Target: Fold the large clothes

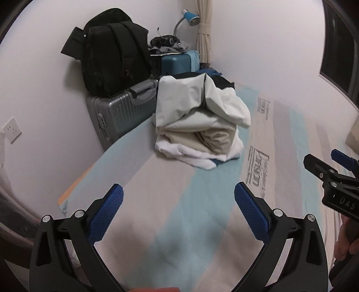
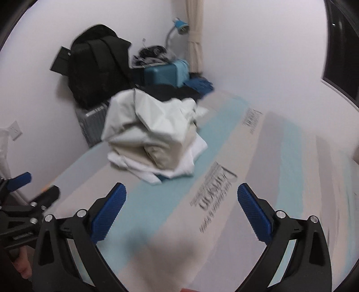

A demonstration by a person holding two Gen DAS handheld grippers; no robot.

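Hovering over the striped bedsheet (image 1: pixel 157 224), the left tool (image 1: pixel 178 209) has its blue-padded jaws spread wide with nothing between them. The right tool (image 2: pixel 181 211) is spread just as wide and equally empty over the same sheet; its view is blurred. Each tool shows at the edge of the other's view, with part of a hand below it. The sheet runs in pale blue and beige bands, with dark printed lettering (image 1: pixel 255 166) along one band. Farther up the bed, well apart from both tools, lies the pile of folded clothes (image 1: pixel 199 121): cream and beige pieces stacked on a white one, the top layer loosely bunched. Beyond the pile, against the white wall, a silver hard-shell suitcase (image 1: pixel 121 112) carries a black backpack (image 1: pixel 114 51). Beside them a teal suitcase (image 1: pixel 179 63) holds small clutter, below a blue desk lamp (image 1: pixel 190 18) and a tied cream curtain (image 1: pixel 205 31).
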